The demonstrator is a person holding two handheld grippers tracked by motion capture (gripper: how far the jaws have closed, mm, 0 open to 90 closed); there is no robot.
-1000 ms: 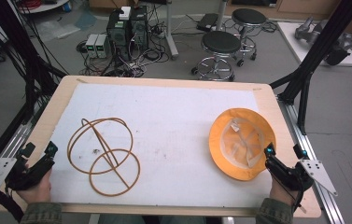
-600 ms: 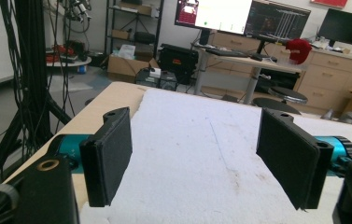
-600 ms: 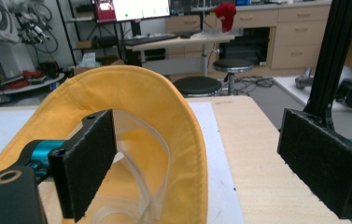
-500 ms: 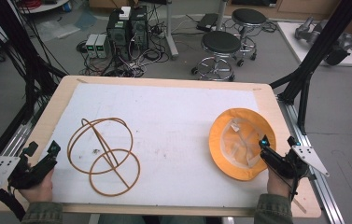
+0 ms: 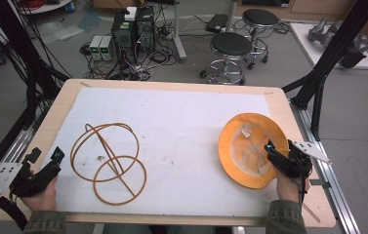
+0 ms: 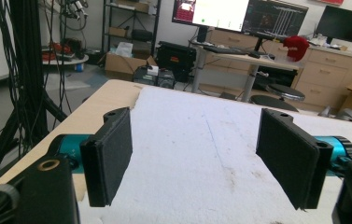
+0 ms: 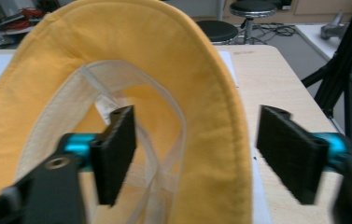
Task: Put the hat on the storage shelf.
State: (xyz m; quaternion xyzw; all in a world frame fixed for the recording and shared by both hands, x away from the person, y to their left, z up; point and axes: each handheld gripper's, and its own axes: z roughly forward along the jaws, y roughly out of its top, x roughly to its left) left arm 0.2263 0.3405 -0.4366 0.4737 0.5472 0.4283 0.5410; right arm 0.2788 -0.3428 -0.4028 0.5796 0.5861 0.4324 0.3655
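An orange-yellow fabric hat (image 5: pixel 250 146) lies upside down at the table's right, its pale lining and straps showing. My right gripper (image 5: pixel 271 152) stands open over its near right brim. In the right gripper view the yellow brim (image 7: pixel 211 116) runs between the two spread jaws, one jaw inside the hat and one outside. A brown wire frame of crossing hoops (image 5: pixel 107 158) rests on the white mat at the left. My left gripper (image 5: pixel 50 163) is open just left of it, with only bare white mat (image 6: pixel 201 154) between its jaws.
The white mat (image 5: pixel 181 126) covers most of the wooden table (image 5: pixel 289 112). Black frame struts (image 5: pixel 328 63) rise at the right and left edges. Stools (image 5: pixel 230 48) and computer boxes (image 5: pixel 132 29) stand on the floor beyond the far edge.
My right gripper has moved left and forward onto the hat's near right brim. The left gripper edged slightly right toward the wire frame.
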